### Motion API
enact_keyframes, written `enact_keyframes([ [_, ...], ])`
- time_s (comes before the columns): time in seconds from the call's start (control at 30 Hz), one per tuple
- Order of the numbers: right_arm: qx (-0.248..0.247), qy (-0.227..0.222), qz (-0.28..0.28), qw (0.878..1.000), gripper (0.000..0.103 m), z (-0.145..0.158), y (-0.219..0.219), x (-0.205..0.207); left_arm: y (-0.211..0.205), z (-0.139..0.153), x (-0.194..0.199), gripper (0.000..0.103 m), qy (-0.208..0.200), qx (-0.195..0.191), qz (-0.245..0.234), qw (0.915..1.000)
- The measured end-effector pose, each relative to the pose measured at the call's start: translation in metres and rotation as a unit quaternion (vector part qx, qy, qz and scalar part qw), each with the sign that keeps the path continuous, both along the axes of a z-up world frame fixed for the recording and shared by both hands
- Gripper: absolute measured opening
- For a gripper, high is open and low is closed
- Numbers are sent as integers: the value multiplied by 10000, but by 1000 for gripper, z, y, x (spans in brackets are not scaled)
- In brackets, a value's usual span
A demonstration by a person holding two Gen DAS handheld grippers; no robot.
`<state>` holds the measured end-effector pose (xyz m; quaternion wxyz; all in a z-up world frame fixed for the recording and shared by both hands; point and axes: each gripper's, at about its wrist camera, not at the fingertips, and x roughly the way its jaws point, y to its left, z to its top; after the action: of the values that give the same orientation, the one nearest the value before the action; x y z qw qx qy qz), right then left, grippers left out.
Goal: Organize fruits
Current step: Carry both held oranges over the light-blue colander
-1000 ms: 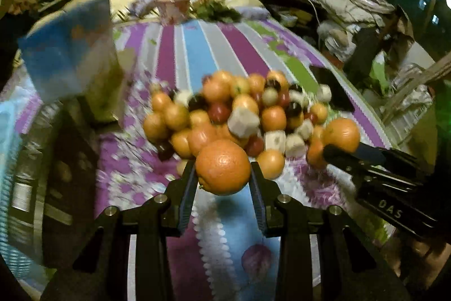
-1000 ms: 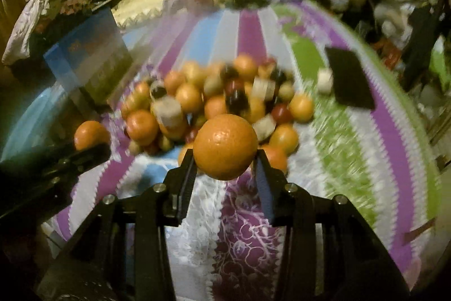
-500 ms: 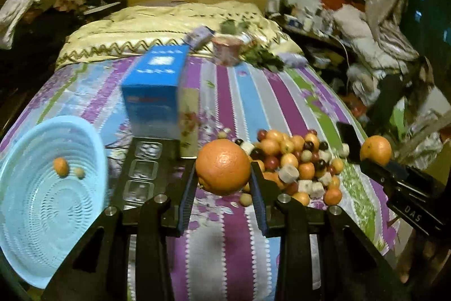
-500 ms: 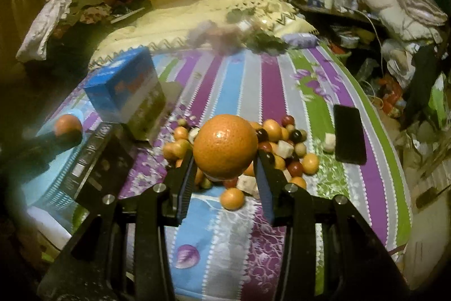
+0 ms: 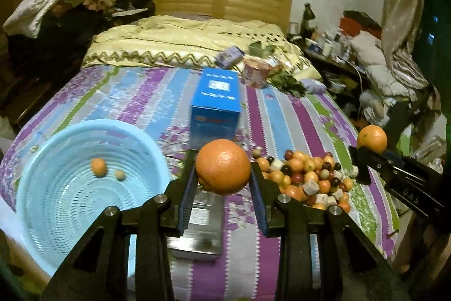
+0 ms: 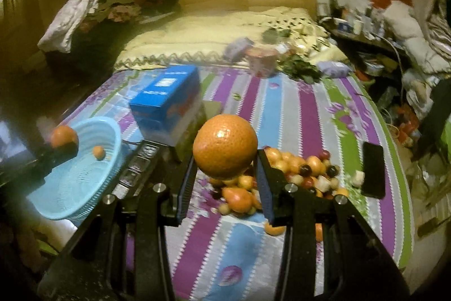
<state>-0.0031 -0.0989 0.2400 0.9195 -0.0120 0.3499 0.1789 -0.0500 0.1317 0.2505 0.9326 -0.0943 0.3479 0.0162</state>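
Observation:
My left gripper [image 5: 222, 179] is shut on a large orange [image 5: 223, 166], held above the striped bedspread just right of the light blue basket [image 5: 42, 148]. The basket holds a small orange [image 5: 98, 167] and a small pale fruit [image 5: 120, 174]. My right gripper [image 6: 225, 168] is shut on another large orange [image 6: 225, 146], above the fruit pile [image 6: 298, 171]. The pile [image 5: 307, 177] lies to the right in the left wrist view. The right gripper's orange [image 5: 371, 139] also shows there; the left gripper's orange [image 6: 63, 136] shows over the basket [image 6: 93, 188] in the right wrist view.
A blue box [image 5: 215, 103] stands upright behind the grippers, with a clear plastic tray [image 5: 201, 219] lying in front of it. A black phone [image 6: 372, 169] lies right of the pile. A pink cup [image 5: 256, 72] and clutter sit toward the headboard.
Both grippers, each still holding its orange, have pulled back and swung left away from the fruit pile. The blue basket has come into view beside the left gripper.

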Motion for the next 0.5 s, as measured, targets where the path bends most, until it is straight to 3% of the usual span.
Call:
enact_keyframes([
  [0.27, 25, 23, 625, 9980, 42, 14, 61, 1, 58, 11, -15, 37, -59, 0, 546, 9985],
  [0.5, 43, 234, 1368, 9903, 42, 21, 130, 3, 125, 9, -31, 37, 127, -46, 1116, 9937],
])
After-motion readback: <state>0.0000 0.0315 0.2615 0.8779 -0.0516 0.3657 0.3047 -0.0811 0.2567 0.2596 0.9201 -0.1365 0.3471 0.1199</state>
